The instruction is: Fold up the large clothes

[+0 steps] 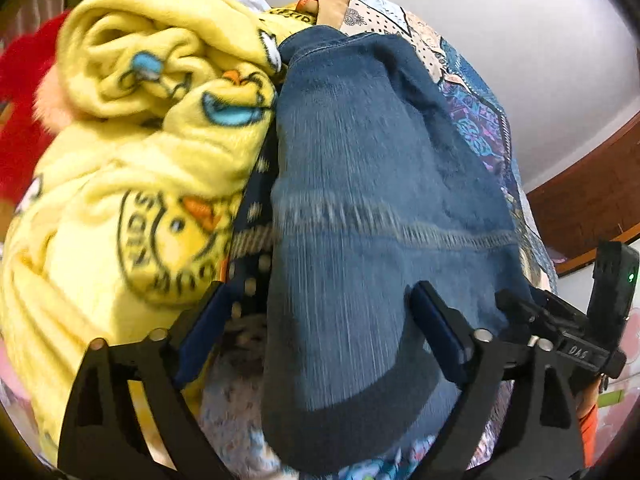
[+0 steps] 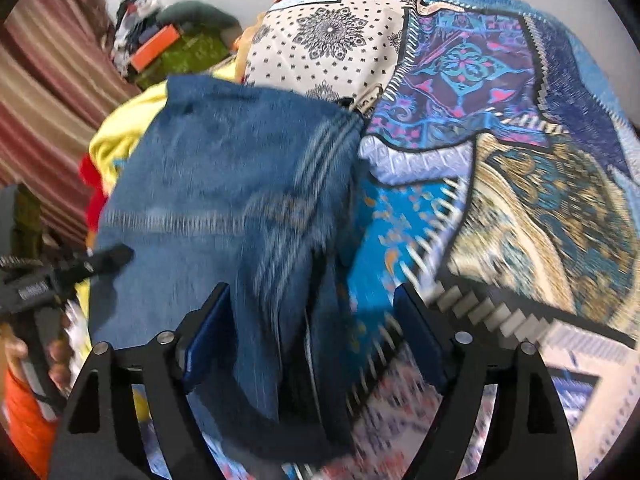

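Left wrist cam first: the left gripper is spread wide, and the folded blue jeans run right up between its fingers. The pads sit off to each side of the denim and aren't squeezing it, so nothing's actually held here. The jeans lie as a long folded strip with a pale stitched seam across the middle. Pressed up against their left side is a crumpled yellow fleece blanket with cartoon duck prints, and something red and fuzzy pokes out past that. To the right of the jeans you can see the patchwork bedspread, and beyond it a white wall with a brown wooden edge. The right gripper peeks in at the lower right edge, just beside the jeans. Whole frame is pretty motion-blurred.

Right wrist cam: the right gripper is also well open. The right edge of the jeans droops down between its fingers, nearer the left pad, but it looks loose and not pinched. The jeans rest on the patchwork bedspread, which fills the right half of the frame with blue, cream and gold panels. The yellow blanket shows behind the denim at left. The left gripper pokes in from the left edge, tip over the jeans, with a hand and an orange sleeve below it. A striped curtain hangs at far left, next to a cluttered pile further back.
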The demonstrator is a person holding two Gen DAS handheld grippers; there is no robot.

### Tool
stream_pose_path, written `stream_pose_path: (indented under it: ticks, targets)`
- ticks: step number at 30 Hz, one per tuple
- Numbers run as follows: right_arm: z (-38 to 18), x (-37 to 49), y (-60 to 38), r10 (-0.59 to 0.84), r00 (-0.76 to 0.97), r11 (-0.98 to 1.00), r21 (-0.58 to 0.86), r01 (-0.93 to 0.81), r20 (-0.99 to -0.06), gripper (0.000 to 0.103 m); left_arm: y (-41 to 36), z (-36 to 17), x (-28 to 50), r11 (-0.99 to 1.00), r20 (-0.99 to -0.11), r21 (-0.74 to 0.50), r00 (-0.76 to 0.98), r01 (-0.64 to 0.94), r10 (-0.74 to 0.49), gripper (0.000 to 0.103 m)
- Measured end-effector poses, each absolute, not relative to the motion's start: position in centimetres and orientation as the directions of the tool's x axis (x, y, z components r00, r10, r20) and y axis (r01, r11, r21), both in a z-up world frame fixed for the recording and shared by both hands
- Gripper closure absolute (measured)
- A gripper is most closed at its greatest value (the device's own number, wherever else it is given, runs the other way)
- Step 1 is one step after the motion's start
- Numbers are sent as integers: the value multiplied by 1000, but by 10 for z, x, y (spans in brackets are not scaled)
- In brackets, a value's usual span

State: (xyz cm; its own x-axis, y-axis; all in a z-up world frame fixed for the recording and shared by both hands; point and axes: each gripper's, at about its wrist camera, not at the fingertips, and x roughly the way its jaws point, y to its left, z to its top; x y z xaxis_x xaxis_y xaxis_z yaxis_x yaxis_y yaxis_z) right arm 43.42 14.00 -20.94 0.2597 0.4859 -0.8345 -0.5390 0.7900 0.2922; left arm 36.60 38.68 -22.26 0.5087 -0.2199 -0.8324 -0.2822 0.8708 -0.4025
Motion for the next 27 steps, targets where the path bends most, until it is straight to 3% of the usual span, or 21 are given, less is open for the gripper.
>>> stream_pose_path:
  ticks: [7, 12, 18, 27]
  targets:
    - [-193, 389, 121, 473, 264, 764, 242, -599, -841, 23, 354, -200, 303, 936, -874, -251, 474, -248, -109, 10]
    - [-150, 356, 103, 497, 356, 761, 200, -617, -791, 23, 331, -152, 270, 958, -816, -197, 576, -209, -42, 10]
    - [-62, 309, 73, 599, 479, 732, 197, -652, -641, 23, 299, -60, 222, 973, -654, -157, 756, -167, 24, 10]
    - [37, 202, 31, 710, 634, 692, 139, -708, -308, 23, 237, 46, 113, 987, -304, -99, 948, -127, 91, 10]
